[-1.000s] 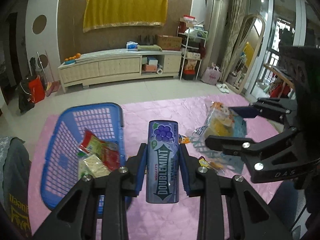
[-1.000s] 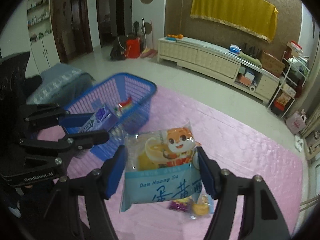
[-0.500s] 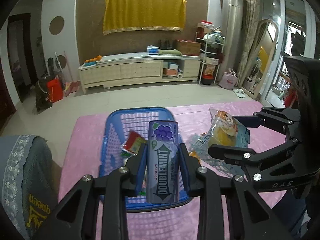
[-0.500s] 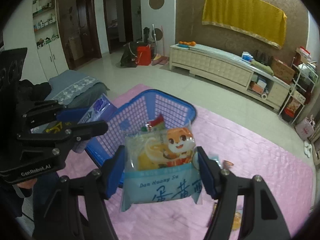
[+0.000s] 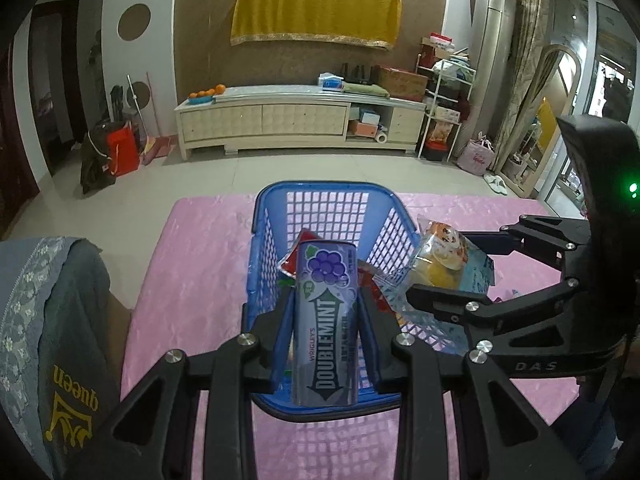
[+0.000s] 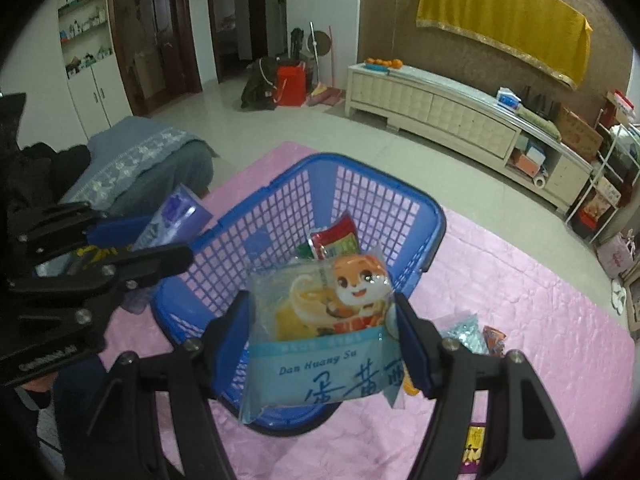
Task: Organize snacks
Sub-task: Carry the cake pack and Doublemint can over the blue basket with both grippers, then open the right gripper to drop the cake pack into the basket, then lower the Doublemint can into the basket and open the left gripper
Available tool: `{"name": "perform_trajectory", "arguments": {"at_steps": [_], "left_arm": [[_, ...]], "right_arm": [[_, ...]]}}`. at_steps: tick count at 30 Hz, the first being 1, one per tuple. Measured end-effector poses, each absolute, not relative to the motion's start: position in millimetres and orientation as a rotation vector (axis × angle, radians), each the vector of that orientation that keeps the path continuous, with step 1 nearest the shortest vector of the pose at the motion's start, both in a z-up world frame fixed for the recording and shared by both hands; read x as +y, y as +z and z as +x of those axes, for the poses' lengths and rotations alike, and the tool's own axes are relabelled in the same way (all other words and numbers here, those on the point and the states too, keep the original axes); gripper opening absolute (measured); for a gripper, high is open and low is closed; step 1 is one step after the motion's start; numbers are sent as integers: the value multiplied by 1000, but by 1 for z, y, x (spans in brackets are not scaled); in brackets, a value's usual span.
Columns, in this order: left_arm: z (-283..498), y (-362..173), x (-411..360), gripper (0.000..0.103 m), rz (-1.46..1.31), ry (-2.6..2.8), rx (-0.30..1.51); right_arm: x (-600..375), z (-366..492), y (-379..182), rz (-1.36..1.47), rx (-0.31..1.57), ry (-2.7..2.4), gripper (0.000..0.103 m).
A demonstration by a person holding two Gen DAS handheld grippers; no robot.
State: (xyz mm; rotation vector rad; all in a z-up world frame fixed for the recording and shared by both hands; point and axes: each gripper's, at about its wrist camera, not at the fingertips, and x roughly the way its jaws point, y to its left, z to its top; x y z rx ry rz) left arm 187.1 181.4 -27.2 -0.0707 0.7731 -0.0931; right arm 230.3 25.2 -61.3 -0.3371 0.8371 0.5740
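A purple Doublemint gum tin (image 5: 326,324) stands upright between the blue pads of my left gripper (image 5: 325,312), which is shut on it over the near end of the blue basket (image 5: 320,193). My right gripper (image 6: 324,320) is shut on a light-blue egg-yolk pastry packet (image 6: 320,336) with a cartoon squirrel, held above the basket (image 6: 384,184). A red and green snack packet (image 6: 336,240) lies inside the basket. In the left wrist view the right gripper (image 5: 448,264) hangs at the basket's right side with the packet (image 5: 444,260). The left gripper (image 6: 152,236) shows at the left of the right wrist view.
The basket rests on a pink quilted cloth (image 5: 192,264). A few small snack packets (image 6: 494,338) lie on the cloth (image 6: 540,304) to the basket's right. A grey covered seat (image 5: 40,320) stands at the left. A long TV cabinet (image 5: 296,120) lines the far wall.
Both grippers have swung left with their loads, from over the bare cloth to over the basket. The basket now sits centred under them. Neither grip has changed.
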Motion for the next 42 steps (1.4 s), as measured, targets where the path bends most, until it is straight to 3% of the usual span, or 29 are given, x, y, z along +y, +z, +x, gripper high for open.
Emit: {"name": "perform_trajectory", "arguments": {"at_steps": [10,12,18,42], "left_arm": [[192,-34,195,29,-94,-90,794],[191,-34,194,29,-97,-94,795],[187,-31,188,29,-92,-100,801],[208,-48,134,29,-65,-216,849]], "right_arm": [[36,229,-69,-382,841,576,75],[35,229,-67,-382,831,567,90],[17,225,-53,-334,789,515,103],[-45,222,-64,-250,833,346,103]]}}
